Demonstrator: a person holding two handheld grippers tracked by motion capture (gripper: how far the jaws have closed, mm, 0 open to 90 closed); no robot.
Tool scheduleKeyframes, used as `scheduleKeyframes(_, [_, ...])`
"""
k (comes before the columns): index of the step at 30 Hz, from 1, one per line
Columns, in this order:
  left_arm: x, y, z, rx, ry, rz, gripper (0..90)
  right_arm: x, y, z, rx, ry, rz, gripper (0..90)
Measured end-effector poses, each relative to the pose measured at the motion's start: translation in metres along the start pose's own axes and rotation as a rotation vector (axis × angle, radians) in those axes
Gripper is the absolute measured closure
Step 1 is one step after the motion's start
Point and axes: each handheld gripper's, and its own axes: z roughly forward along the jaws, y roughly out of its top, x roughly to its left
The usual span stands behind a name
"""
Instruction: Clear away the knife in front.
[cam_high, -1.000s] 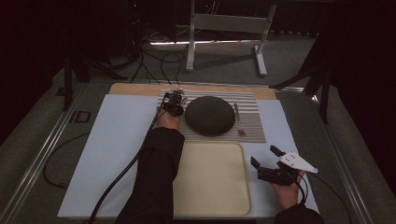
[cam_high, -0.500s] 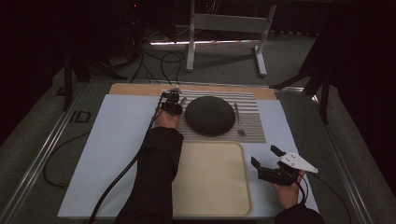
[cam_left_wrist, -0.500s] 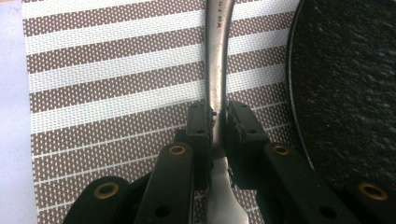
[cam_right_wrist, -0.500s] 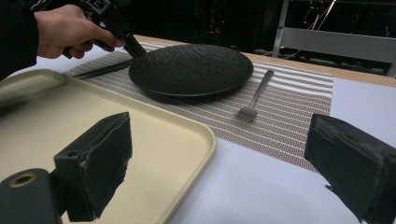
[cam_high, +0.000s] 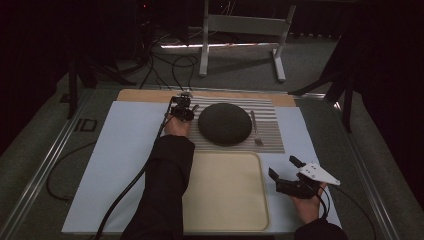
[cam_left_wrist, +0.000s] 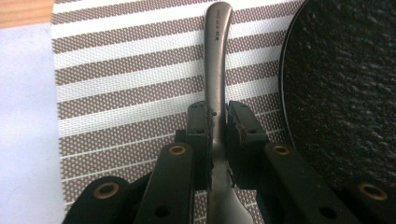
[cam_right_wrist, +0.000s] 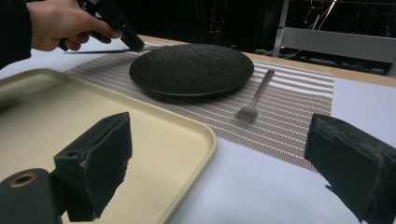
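Observation:
My left gripper (cam_high: 186, 107) (cam_left_wrist: 215, 114) is shut on a metal knife (cam_left_wrist: 217, 56), pads pressing its shaft just above the striped placemat (cam_left_wrist: 116, 70), left of the black plate (cam_high: 225, 123) (cam_left_wrist: 345, 93). The handle points away from the camera on that gripper. In the right gripper view that gripper (cam_right_wrist: 133, 44) holds the knife (cam_right_wrist: 88, 51) low and level beside the plate (cam_right_wrist: 191, 67). My right gripper (cam_high: 281, 166) (cam_right_wrist: 219, 128) stands open with nothing between its pads, right of the beige tray (cam_high: 225, 190) (cam_right_wrist: 140, 135). A fork (cam_high: 255, 129) (cam_right_wrist: 257, 93) lies right of the plate.
The placemat (cam_high: 270, 142) lies on a pale blue sheet (cam_high: 120, 150) over the table. A metal stand (cam_high: 240, 30) and cables sit on the floor beyond the far edge. A cable (cam_high: 130, 190) trails from the left gripper along the sleeve.

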Motion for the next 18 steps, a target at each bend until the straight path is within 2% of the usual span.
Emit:
scheduleKeyframes(7, [0.003,0.0,-0.004,-0.014,0.007,-0.015,80.8,0.0,0.0,0.0,0.0,-0.002,0.001,7.6])
scheduleKeyframes(18, [0.008,0.003,-0.016,-0.032,0.007,-0.01,80.7,0.0,0.0,0.0,0.001,-0.002,0.0,7.5])
